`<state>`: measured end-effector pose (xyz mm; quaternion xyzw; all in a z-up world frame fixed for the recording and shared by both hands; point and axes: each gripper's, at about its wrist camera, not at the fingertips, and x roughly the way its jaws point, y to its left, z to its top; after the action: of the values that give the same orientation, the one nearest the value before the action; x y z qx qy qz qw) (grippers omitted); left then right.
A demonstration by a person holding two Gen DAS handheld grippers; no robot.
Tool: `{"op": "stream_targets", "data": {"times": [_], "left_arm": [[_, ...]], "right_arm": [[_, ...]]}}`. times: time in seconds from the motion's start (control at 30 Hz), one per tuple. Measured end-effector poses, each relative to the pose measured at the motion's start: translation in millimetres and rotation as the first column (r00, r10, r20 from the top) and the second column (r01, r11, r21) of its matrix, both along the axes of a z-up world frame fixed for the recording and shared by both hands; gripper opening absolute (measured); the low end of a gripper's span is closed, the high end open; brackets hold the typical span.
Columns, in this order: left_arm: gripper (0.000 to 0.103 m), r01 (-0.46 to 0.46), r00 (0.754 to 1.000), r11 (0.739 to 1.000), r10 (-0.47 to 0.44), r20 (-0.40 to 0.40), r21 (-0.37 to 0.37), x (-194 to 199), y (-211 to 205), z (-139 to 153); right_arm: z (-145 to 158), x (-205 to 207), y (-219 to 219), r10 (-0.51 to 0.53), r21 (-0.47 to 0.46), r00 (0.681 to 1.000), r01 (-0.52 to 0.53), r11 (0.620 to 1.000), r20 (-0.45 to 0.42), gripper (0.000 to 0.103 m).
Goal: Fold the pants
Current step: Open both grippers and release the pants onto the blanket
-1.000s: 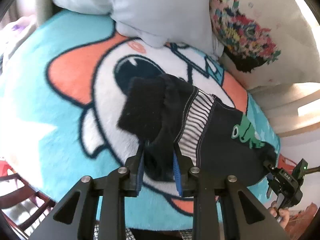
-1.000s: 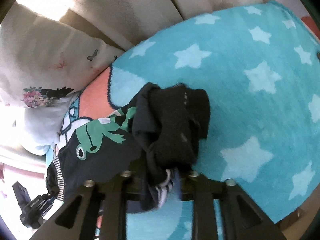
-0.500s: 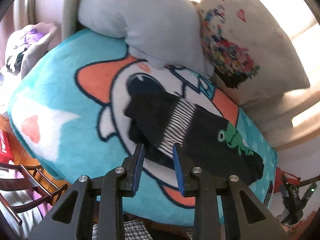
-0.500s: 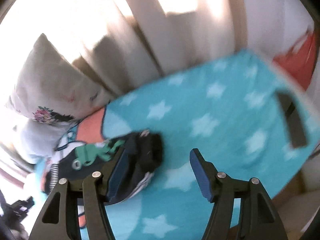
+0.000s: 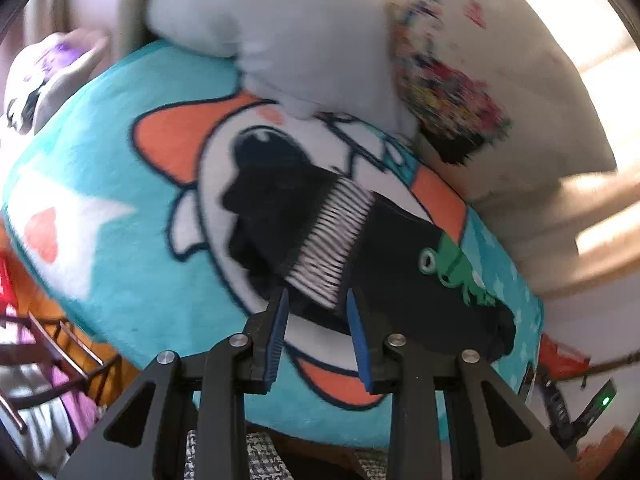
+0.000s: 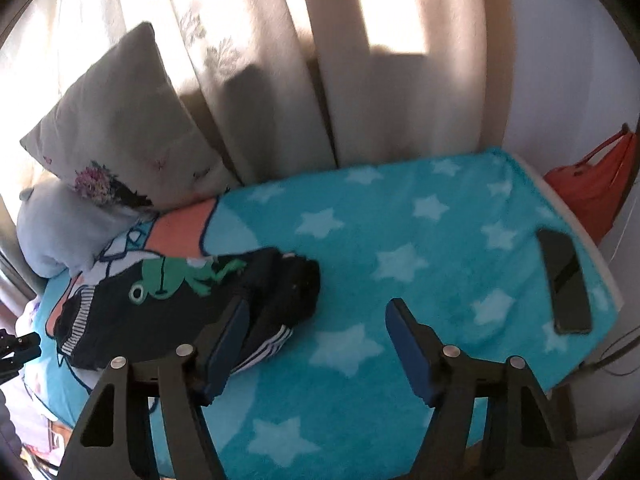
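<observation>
- Pants (image 5: 360, 264), dark, with a black-and-white striped waistband and a green frog print, lie bunched lengthwise on the turquoise cartoon blanket (image 5: 120, 264) in the left wrist view, across its white and orange figure.
- Left gripper (image 5: 316, 312) hangs above the near edge of the pants with its blue pads set a narrow way apart; its jaws have just been opening a little, and nothing is pinched between them, the cloth lying below and beyond the tips.
- Grey pillow (image 5: 288, 40) and floral pillow (image 5: 460, 92) rest at the far end of the blanket, the grey one overlapping its edge; this view is blurred.
- Right wrist view: the pants (image 6: 160, 300) lie at the left of the star-patterned blanket (image 6: 400, 240), frog print up, a white-striped cuff showing at the near end.
- Right gripper (image 6: 320, 316) is spread wide; its jaws have just been opening, and nothing sits between them, though the left finger overlaps the pants in the picture.
- Dark phone (image 6: 564, 280) lies flat near the blanket's right edge, well apart from the pants; curtains (image 6: 320, 60) hang behind the bed.
</observation>
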<state>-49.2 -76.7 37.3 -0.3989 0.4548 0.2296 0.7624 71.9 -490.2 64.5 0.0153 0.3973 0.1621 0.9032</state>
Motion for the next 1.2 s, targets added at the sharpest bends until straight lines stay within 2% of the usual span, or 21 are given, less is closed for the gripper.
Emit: {"op": "stream_targets", "data": {"times": [0.2, 0.37, 0.43, 0.5, 0.53, 0.6, 0.63, 0.7, 0.77, 0.8, 0.9, 1.2], "left_arm": [[0.029, -0.111, 0.993, 0.994, 0.112, -0.027, 0.021, -29.7, 20.6, 2.6], [0.029, -0.114, 0.993, 0.992, 0.116, -0.036, 0.057, -36.6, 14.8, 4.4], [0.029, -0.100, 0.993, 0.991, 0.105, -0.046, 0.091, -33.4, 9.0, 7.1], [0.029, -0.078, 0.995, 0.986, 0.087, -0.052, 0.148, -29.8, 1.3, 14.1], [0.029, -0.065, 0.996, 0.981, 0.075, -0.048, 0.182, -28.6, -3.4, 18.9], [0.029, -0.032, 0.998, 0.965, 0.047, -0.052, 0.260, -19.3, -16.1, 30.5], [0.029, -0.020, 0.998, 0.958, 0.036, -0.052, 0.287, -15.8, -21.6, 34.6], [0.035, 0.015, 0.999, 0.937, 0.003, -0.050, 0.349, -7.6, -34.3, 44.0], [0.038, 0.042, 0.998, 0.920, -0.024, -0.052, 0.390, -2.8, -43.9, 49.2], [0.038, 0.055, 0.998, 0.911, -0.036, -0.055, 0.409, -0.8, -49.1, 50.6], [0.038, 0.102, 0.994, 0.889, -0.077, -0.074, 0.446, 7.8, -59.4, 53.3], [0.038, 0.123, 0.992, 0.890, -0.097, -0.081, 0.440, 7.8, -68.0, 45.4]], "right_arm": [[-19.2, 0.7, 8.9, 0.035, 0.034, 0.997, -0.033, 0.999, -0.062, 0.075], [-18.7, 1.9, 13.9, 0.036, 0.037, 0.998, -0.034, 0.999, -0.058, 0.076], [-7.3, -2.2, 15.4, 0.023, -0.005, 1.000, -0.023, 1.000, 0.008, 0.076], [13.2, -18.2, 16.8, -0.033, -0.084, 0.985, 0.048, 0.995, 0.170, 0.076], [26.4, -32.1, 18.5, -0.061, -0.130, 0.954, 0.104, 0.986, 0.294, 0.082], [37.0, -46.5, 23.0, -0.042, -0.150, 0.910, 0.113, 0.982, 0.413, 0.097], [37.8, -47.4, 24.9, -0.018, -0.150, 0.907, 0.089, 0.985, 0.421, 0.098], [28.8, -34.0, 33.5, 0.062, -0.163, 0.960, -0.017, 0.986, 0.274, 0.098], [15.7, -24.9, 35.1, 0.090, -0.101, 0.987, -0.077, 0.992, 0.131, 0.089], [12.0, -24.6, 36.0, 0.089, -0.101, 0.990, -0.078, 0.992, 0.113, 0.085], [1.5, -31.0, 46.0, 0.140, -0.144, 0.987, -0.127, 0.981, 0.084, 0.085], [-14.3, -40.2, 61.2, 0.172, -0.181, 0.985, -0.163, 0.970, 0.030, 0.085]]}}
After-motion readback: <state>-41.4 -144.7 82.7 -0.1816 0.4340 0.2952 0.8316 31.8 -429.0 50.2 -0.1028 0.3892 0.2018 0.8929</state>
